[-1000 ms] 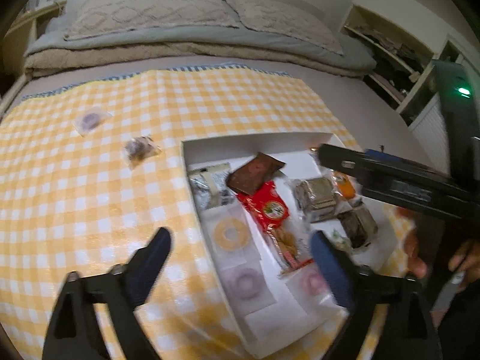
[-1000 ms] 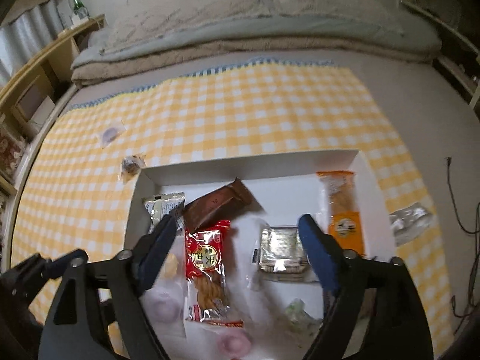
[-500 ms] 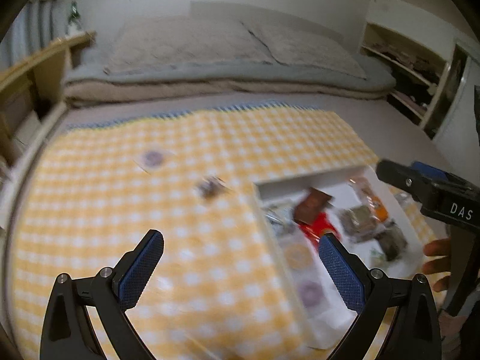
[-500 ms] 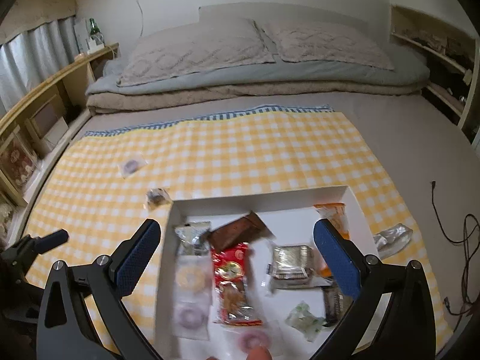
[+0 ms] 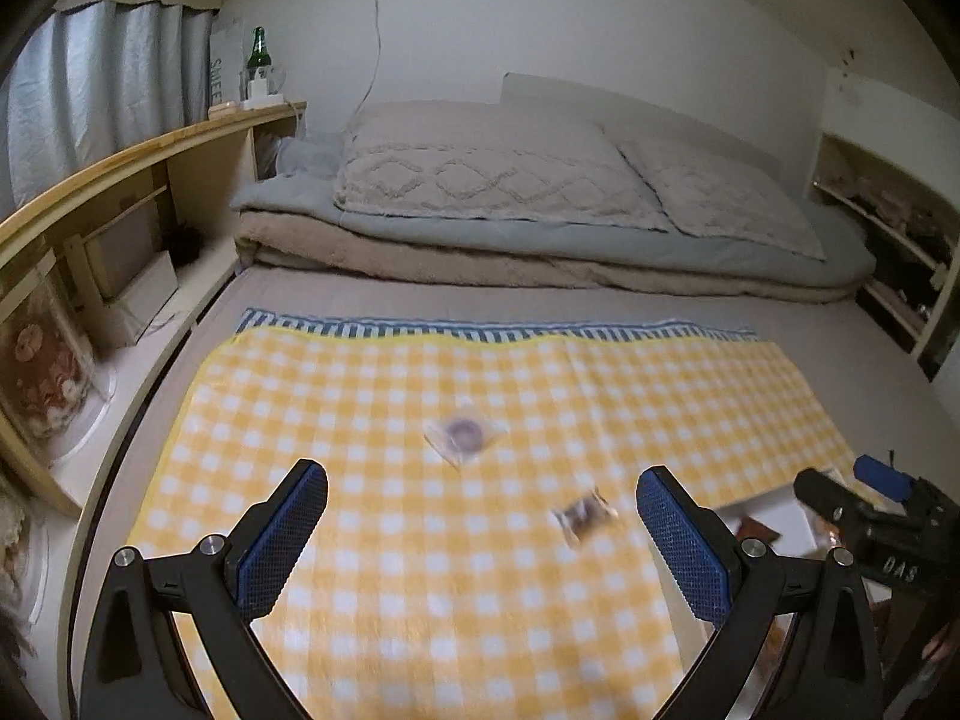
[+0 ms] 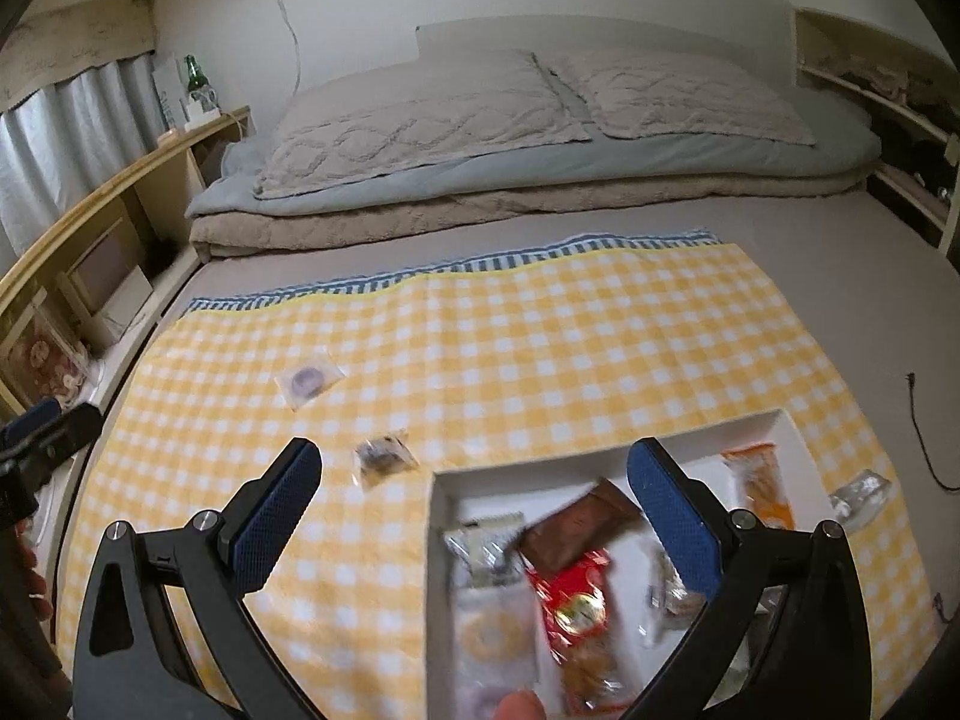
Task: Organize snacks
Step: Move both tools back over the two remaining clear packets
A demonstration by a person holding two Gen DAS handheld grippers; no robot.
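A white tray (image 6: 441, 480) of several wrapped snacks sits on a yellow checked cloth (image 6: 540, 348); its corner shows in the left wrist view (image 5: 768, 504). Two loose snacks lie on the cloth left of the tray: a purple ring packet (image 6: 307, 381) (image 5: 463, 435) and a small dark packet (image 6: 384, 457) (image 5: 585, 516). A clear wrapper (image 6: 861, 495) lies right of the tray. My left gripper (image 5: 483, 534) is open and empty above the cloth, near both loose packets. My right gripper (image 6: 474, 516) is open and empty above the tray's left edge.
A bed with grey bedding and pillows (image 5: 510, 192) runs along the back. Wooden shelves (image 5: 108, 192) stand on the left, white shelves (image 6: 888, 96) on the right. A black cable (image 6: 924, 438) lies on the floor right of the cloth.
Both grippers have risen and pulled back. The left view has swung left from the tray to the two loose packets. The right view has shifted left too.
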